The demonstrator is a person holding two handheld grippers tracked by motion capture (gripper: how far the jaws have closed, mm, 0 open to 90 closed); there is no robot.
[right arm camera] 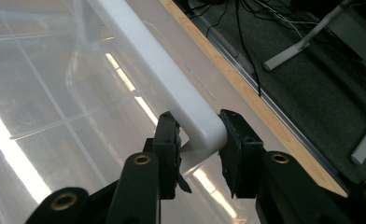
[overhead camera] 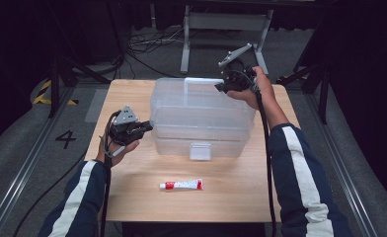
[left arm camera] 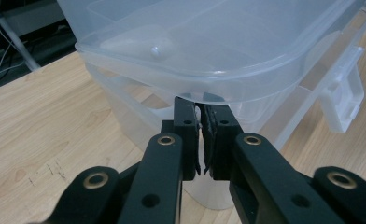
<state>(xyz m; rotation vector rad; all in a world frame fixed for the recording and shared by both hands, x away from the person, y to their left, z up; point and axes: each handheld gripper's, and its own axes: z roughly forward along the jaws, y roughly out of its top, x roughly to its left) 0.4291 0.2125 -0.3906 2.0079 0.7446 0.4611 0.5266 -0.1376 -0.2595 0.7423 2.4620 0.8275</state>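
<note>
While both grippers work the clear box, order near to far: toothpaste tube lies loose on the table nearest the person, well apart from the box front, untouched. Box sits mid-table, front latch tab facing the person.

L gripper at the box's left end: jaws pinched nearly together right under the lid rim, no clear gap between the pads. Looks like a nip on the lower lip edge, but can't tell if plastic is actually between them.

R gripper at the far right top: jaws partly open, straddling the corner of the white handle. Pads close on both sides; a firm clamp isn't evident.

Step in hand, my read: steady or lift the lid/box. To do it well:
- R needs to close square on the handle bar, not the rounded corner, since it'll slip off there.
- L should stay low and level so the rim doesn't pop out.
- lift both ends evenly; the box is thin and flexes.

In the way: front latch may be shut, check first. Cables trail off both grippers; stand legs sit beyond the table, no conflict.
</note>
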